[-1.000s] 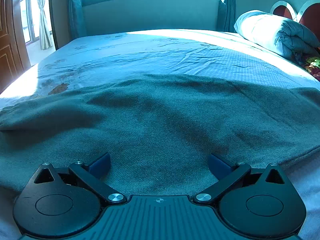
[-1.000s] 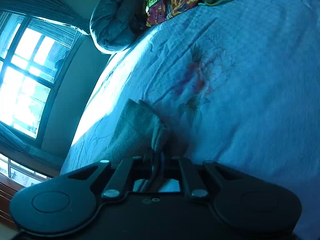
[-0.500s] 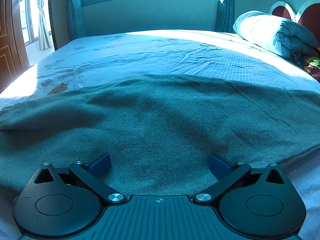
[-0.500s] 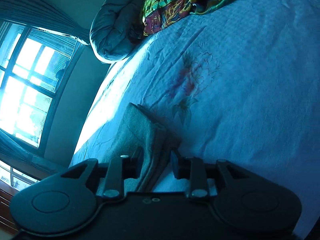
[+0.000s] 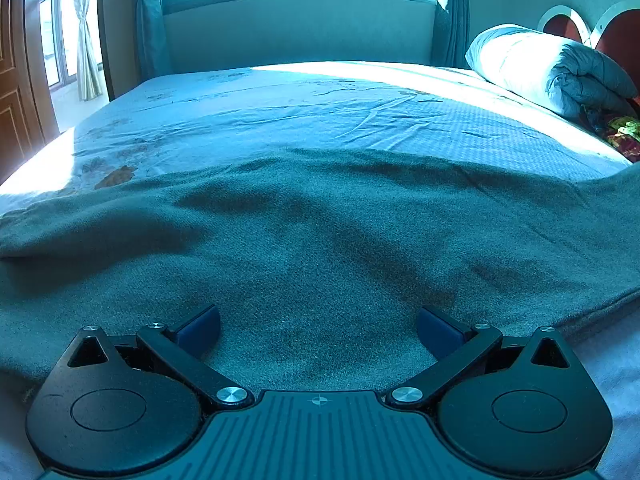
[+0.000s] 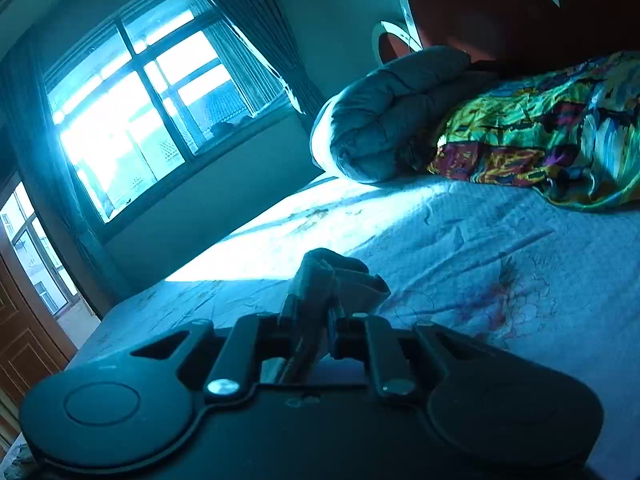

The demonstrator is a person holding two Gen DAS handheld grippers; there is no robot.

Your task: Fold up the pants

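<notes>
The grey-green pants (image 5: 320, 232) lie spread flat across the bed in the left wrist view. My left gripper (image 5: 318, 326) is open, low over the near part of the pants, with nothing between its blue pads (image 5: 200, 326). My right gripper (image 6: 316, 320) is shut on a bunched end of the pants (image 6: 332, 276) and holds it lifted above the sheet.
The bed has a pale floral sheet (image 5: 320, 108). A rolled grey duvet (image 5: 552, 72) and a colourful cloth (image 6: 540, 136) lie by the red headboard (image 6: 520, 8). A window (image 6: 140, 100) and curtains are beyond the bed; a wooden door (image 5: 20, 92) is at left.
My right gripper opened briefly on the pants end, then shut on it again and lifted, tilting the view up toward the headboard. My left gripper stayed still and open.
</notes>
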